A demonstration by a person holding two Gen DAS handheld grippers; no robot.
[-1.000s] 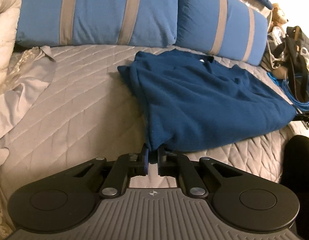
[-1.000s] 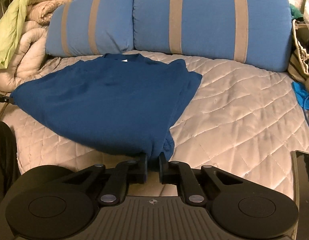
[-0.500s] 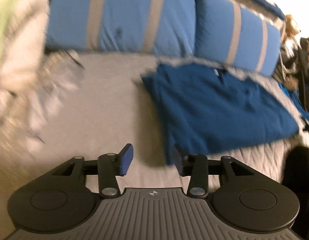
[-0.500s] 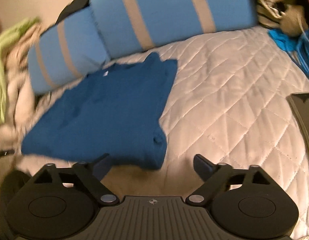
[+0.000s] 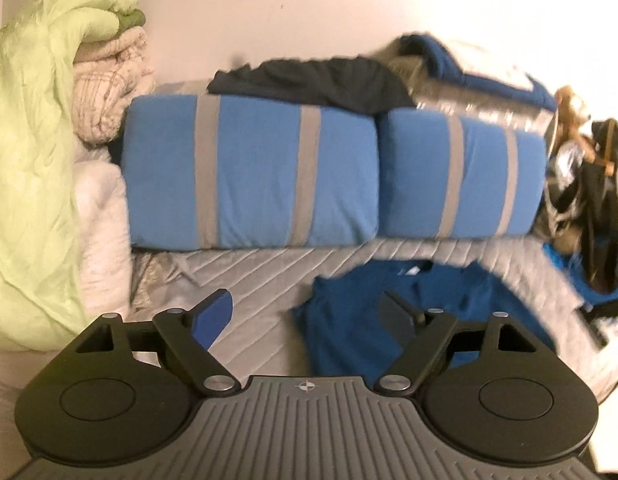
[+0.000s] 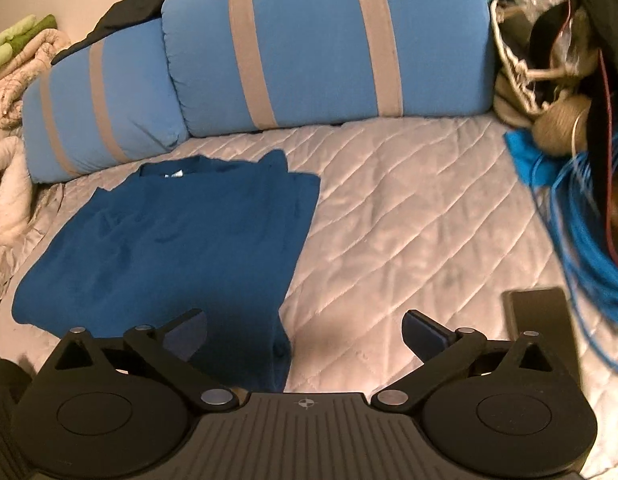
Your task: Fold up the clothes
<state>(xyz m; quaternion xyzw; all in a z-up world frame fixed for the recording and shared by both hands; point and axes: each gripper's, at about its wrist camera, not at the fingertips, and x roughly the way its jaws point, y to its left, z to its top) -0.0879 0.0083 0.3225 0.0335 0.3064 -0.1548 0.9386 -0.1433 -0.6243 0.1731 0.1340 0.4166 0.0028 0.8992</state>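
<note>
A dark blue shirt [image 6: 181, 248] lies folded flat on the quilted grey bed cover [image 6: 409, 216], collar toward the pillows. It also shows in the left wrist view [image 5: 349, 312], partly behind the gripper. My left gripper [image 5: 309, 316] is open and empty, raised above the bed, with the shirt's left edge between and behind its fingers. My right gripper [image 6: 305, 332] is open and empty, just above the shirt's near right corner.
Two blue pillows with grey stripes [image 5: 249, 172] [image 6: 325, 44] line the back. A green and cream bedding pile [image 5: 41, 152] is at left. Blue cable coil [image 6: 589, 216], bags and a dark flat device [image 6: 541, 320] crowd the right side.
Both grippers let go of the shirt's near corners and opened wide. The left gripper lifted and tilted up toward the pillows and wall; the right pulled back slightly.
</note>
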